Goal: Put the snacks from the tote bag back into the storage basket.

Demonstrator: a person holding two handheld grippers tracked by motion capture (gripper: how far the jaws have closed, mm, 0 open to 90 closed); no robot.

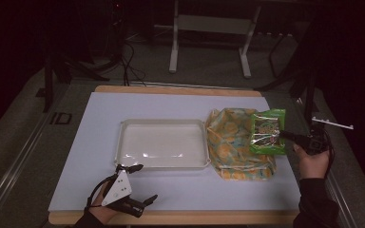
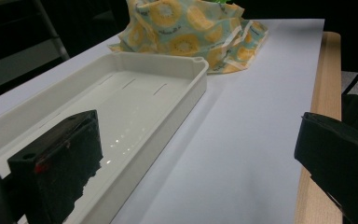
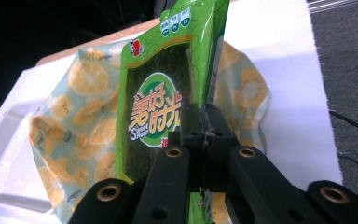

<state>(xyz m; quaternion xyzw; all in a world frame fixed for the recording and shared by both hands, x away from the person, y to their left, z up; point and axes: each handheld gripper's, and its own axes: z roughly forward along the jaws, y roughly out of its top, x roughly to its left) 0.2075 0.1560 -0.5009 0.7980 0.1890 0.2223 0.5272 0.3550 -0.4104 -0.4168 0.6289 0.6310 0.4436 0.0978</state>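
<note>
A green snack packet is held over a lemon-print bag on the right of a white worktop (image 1: pixel 100 142).

The worktop carries a shallow white tray (image 1: pixel 123 142) at its centre, and touching the tray's right rim lies the crumpled lemon-print bag (image 1: pixel 228 142). Over the right part of that bag sits the green snack packet (image 1: pixel 267 131), its printed face up in the high view. The right claw (image 1: pixel 281 134), coming in from the right edge with the person's hand behind it, is clamped tight on the packet's side edge; the right gripper view shows both jaws pressed together on the foil. At the near left, just off the tray's near corner, the left claw (image 1: pixel 139 183) hovers spread wide and holds nothing.
</note>
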